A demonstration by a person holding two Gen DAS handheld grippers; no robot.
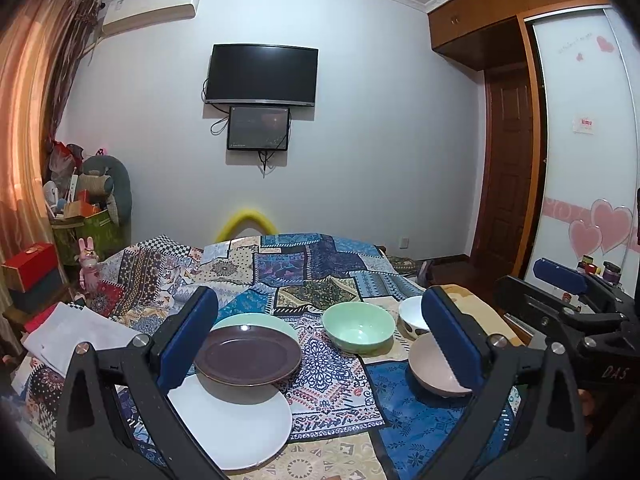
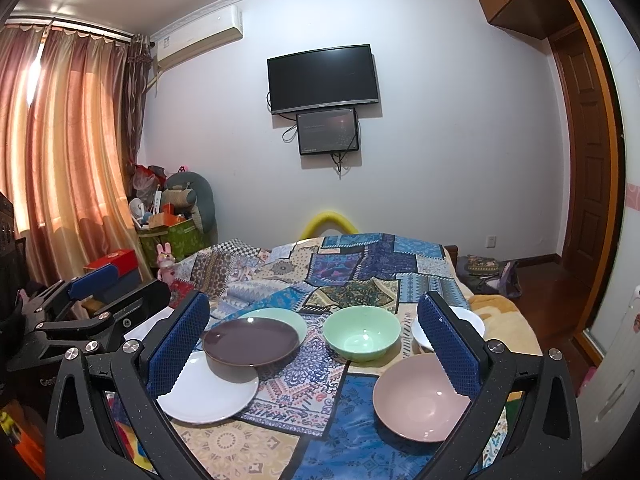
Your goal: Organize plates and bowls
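Hovering with fingers apart, left gripper (image 1: 320, 344) and right gripper (image 2: 316, 344) faced the brown plate (image 2: 251, 342); rigid, slippery, breakable, best gripped at its rim.

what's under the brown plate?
The brown plate overlaps the white plate in front and the pale green plate behind. Whether it touches the patterned cloth underneath is hidden.

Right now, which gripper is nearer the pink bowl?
Right. The right gripper has the pink bowl just beneath its right-hand finger; the left gripper stands further left, over the plates. Both hold nothing.
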